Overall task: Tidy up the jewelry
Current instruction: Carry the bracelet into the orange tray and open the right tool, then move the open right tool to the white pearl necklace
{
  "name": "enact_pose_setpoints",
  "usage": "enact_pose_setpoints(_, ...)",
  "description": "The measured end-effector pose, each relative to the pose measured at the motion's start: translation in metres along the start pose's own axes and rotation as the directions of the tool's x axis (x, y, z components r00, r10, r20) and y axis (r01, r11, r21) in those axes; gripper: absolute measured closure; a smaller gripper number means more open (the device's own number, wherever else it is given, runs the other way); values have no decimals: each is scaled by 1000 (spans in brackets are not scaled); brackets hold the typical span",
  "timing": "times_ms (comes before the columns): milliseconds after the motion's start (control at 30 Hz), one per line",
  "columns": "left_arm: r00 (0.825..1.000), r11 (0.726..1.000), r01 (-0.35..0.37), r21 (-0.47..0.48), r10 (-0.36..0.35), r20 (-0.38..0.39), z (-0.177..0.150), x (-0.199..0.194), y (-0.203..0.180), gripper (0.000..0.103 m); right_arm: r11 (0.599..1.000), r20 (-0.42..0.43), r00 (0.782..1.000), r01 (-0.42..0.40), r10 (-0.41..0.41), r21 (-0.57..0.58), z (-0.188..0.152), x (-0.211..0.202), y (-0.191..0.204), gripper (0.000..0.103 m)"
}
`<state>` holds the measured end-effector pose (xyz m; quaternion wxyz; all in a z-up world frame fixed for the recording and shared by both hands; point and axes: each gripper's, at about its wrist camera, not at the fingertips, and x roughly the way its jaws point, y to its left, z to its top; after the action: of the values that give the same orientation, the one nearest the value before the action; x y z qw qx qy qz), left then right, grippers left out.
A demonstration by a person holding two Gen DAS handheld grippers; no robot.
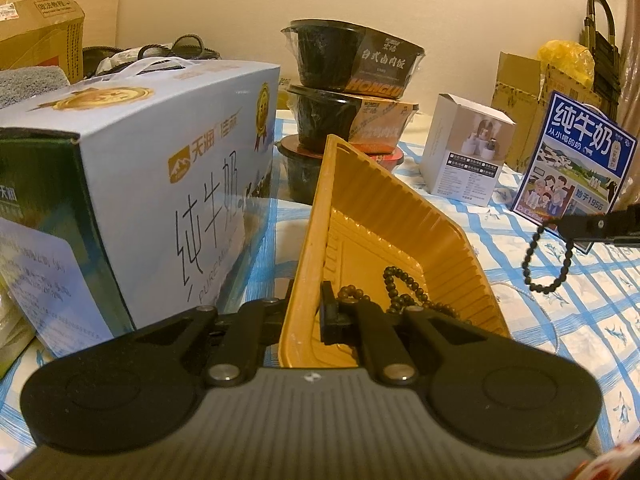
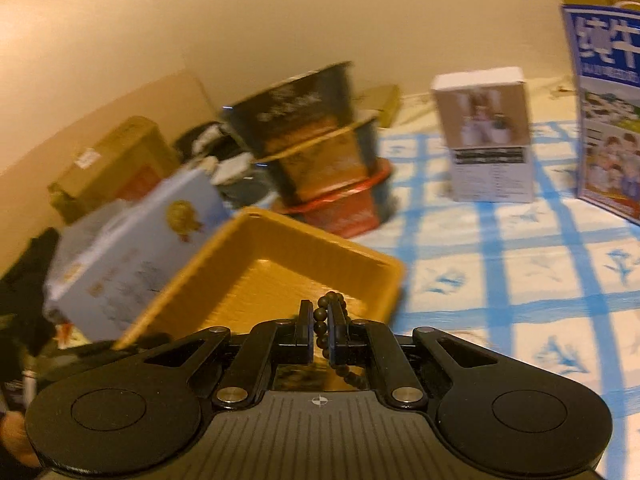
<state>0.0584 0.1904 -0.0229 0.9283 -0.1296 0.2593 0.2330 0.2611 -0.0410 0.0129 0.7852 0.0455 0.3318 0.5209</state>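
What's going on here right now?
The left gripper is shut on the rim of the yellow plastic tray, tilting it above the blue-checked tablecloth. One brown bead bracelet lies inside. The right gripper is shut on a dark bead bracelet, holding it beside the tray.

The tabletop (image 1: 592, 320) is covered in white cloth crossed by a blue check with small blue motifs. A golden-yellow ribbed tray (image 1: 400, 216) is seen, with dark brown beads (image 1: 394, 288) inside. A black bead bracelet (image 1: 546, 258) is seen against the check. The large milk carton (image 1: 160, 168) is pale blue with gold medals and dark lettering. Black food bowls (image 1: 348, 60) carry orange and red bands. The small box (image 1: 468, 152) is white.
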Motion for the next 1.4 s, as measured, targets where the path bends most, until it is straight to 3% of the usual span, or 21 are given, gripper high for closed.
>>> enact_pose_setpoints(400, 1000, 1000, 5, -8, -5, 0, -1, -1, 2, 96, 995, -94, 991, -95, 94, -6, -15, 50, 48, 96)
enact_pose_setpoints(700, 1000, 1000, 9, -20, -9, -2, -2, -1, 4, 96, 999, -76, 996, -43, 42, -10, -2, 80, 61, 95)
enact_pose_setpoints(800, 1000, 1000, 10, -22, -10, -4, -2, 0, 4, 96, 999, -62, 997, -47, 47, -3, 3, 78, 59, 83)
enact_pose_setpoints(867, 1000, 1000, 12, -24, -12, -4, -2, 1, 5, 96, 999, -43, 998, -36, 36, -2, 4, 73, 58, 68)
enact_pose_setpoints(933, 1000, 1000, 12, -25, -12, -4, -2, 1, 5, 96, 1000, -45, 999, -21, 22, 8, 2, 68, 55, 64)
enact_pose_setpoints(1400, 1000, 999, 3, -33, -3, -4, -2, 2, 6, 96, 989, -117, 985, 133, -124, 72, -47, 19, 20, 59)
